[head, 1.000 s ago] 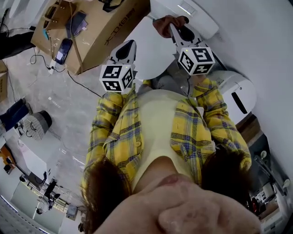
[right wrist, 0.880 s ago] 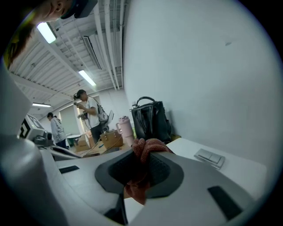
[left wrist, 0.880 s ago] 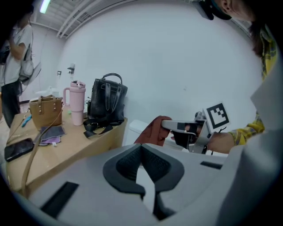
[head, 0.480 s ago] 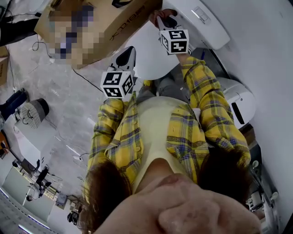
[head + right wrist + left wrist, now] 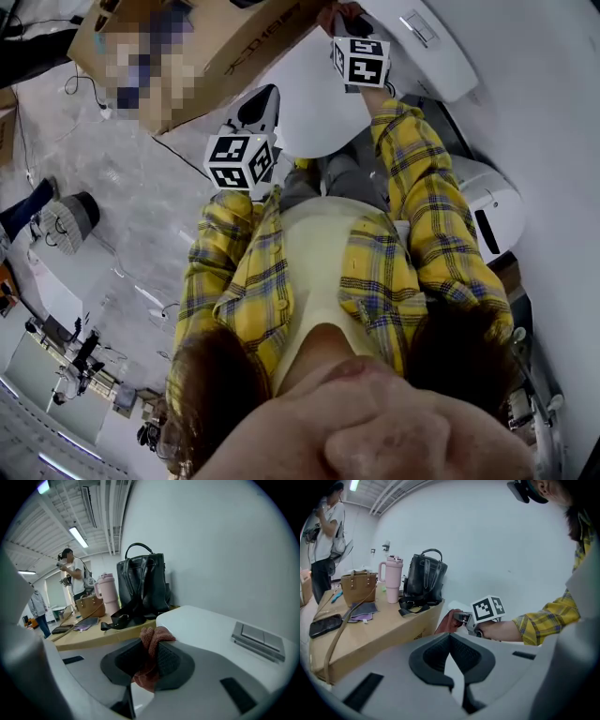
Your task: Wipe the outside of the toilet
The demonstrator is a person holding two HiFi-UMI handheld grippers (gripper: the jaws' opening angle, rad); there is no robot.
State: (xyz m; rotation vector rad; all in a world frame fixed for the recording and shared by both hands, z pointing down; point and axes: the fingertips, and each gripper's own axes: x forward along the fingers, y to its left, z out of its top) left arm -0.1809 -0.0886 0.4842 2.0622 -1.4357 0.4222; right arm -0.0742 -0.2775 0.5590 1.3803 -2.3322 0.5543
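The toilet [image 5: 309, 108], white, is seen directly ahead of both grippers. Its tank top is spread just under & ahead of the R gripper [image 5: 151, 645], w/ the grey flush plate [image 5: 258, 640] set to the R of that gripper's jaws.

A cardboard box [image 5: 234, 42] is stood beside the toilet, to the L of the R gripper & ahead of the L gripper [image 5: 450, 638]. A person [image 5: 326, 536] is seen standing beyond the box, well ahead-L of both grippers.

On the box top, ahead-L of the R gripper, a black bag [image 5: 143, 578] is stood upright by the wall. A pink tumbler [image 5: 392, 581] is placed just beside it, & a brown handbag [image 5: 358, 587] further L. A dark phone [image 5: 326, 624] is laid flat on the box top, far L of the L gripper.

R gripper: the jaws are pinched on a reddish-brown cloth [image 5: 154, 637]. It is bunched betw. the pads, poking out past the tips & hanging below them. The cloth is held at the tank-top edge on the box side. Whether it is pressed onto the porcelain can't be told.

L gripper: the jaws are pressed together at the tips, w/ nothing betw. them. It is held nearer the person than the R one & pointed toward it, so the R gripper & its cloth are seen just ahead.
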